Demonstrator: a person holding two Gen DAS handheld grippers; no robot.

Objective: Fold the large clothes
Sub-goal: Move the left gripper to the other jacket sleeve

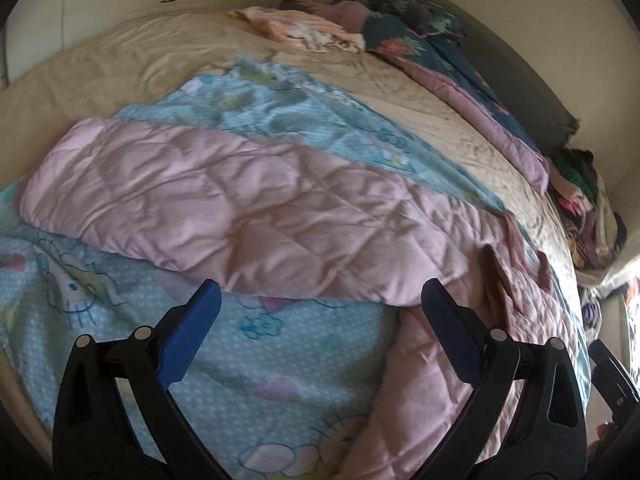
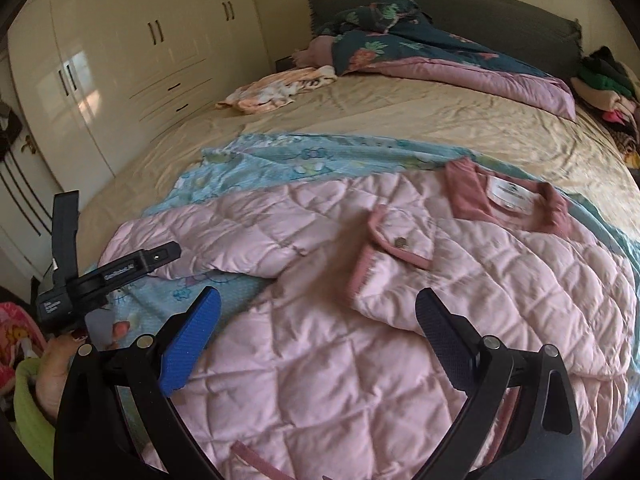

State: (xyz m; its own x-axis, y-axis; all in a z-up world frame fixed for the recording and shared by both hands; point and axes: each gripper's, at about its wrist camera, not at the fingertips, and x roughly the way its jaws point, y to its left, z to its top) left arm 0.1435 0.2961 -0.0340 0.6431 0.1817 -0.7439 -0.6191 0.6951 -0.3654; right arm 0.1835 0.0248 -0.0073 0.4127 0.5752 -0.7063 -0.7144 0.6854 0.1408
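Observation:
A pale pink quilted jacket (image 2: 360,320) lies spread on a light blue cartoon-print blanket (image 2: 280,156) on the bed. Its collar with a white label (image 2: 510,196) points to the far right, and a buttoned pocket flap (image 2: 400,240) shows mid-body. One sleeve (image 1: 224,208) stretches out to the left. My left gripper (image 1: 320,300) hovers open over the sleeve's near edge and the blanket (image 1: 280,360). Over the jacket's body, my right gripper (image 2: 318,308) is open and holds nothing. The left gripper (image 2: 120,272) also appears at the left, held by a hand (image 2: 56,364).
The beige sheet (image 2: 400,112) covers the bed. At its head lie a dark floral quilt (image 2: 420,48), a peach garment (image 2: 276,88) and a headboard (image 2: 500,16). A pile of clothes (image 2: 608,88) sits at the far right. Cream wardrobes (image 2: 120,60) stand to the left.

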